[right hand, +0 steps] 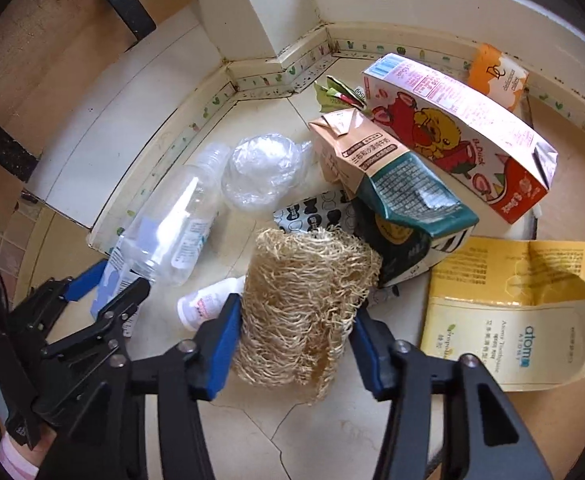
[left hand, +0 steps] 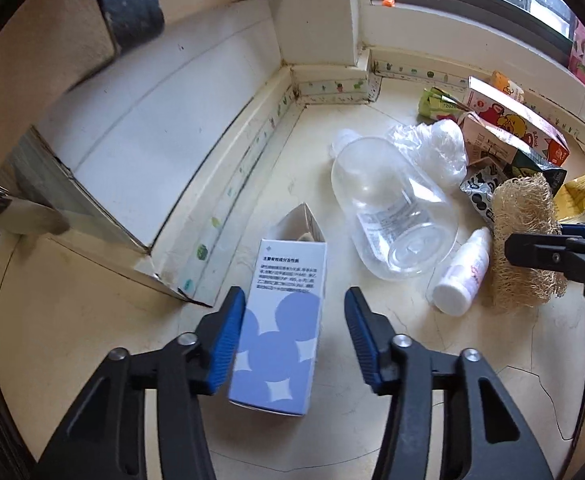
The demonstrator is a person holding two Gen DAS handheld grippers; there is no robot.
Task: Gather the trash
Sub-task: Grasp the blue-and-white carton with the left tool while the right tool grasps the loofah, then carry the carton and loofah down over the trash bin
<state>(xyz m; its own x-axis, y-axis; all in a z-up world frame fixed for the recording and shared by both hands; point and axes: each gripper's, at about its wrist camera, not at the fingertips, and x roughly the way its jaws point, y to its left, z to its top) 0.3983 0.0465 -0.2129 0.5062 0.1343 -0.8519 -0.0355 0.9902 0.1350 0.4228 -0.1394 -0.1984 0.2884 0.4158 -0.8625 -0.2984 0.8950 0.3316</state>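
Note:
Trash lies on a cream tile floor in a corner. My left gripper [left hand: 292, 332] is open, its jaws on either side of a blue-and-white carton [left hand: 278, 320], the left pad touching it. My right gripper [right hand: 296, 340] is open around a tan loofah sponge [right hand: 304, 308], both pads at its sides. The loofah [left hand: 526, 240] and the right gripper [left hand: 552, 252] show at the right of the left wrist view. A clear plastic bottle [left hand: 392, 208], a small white bottle [left hand: 462, 276] and crumpled clear plastic [left hand: 436, 148] lie between the two.
Behind the loofah are a red-and-pink B.Duck carton [right hand: 460, 136], a crushed brown-and-green carton [right hand: 388, 184], a yellow toothpaste box [right hand: 512, 304] and an orange box [right hand: 496, 72]. Walls with a baseboard [left hand: 252, 148] close the corner. A window sill [left hand: 452, 28] runs above.

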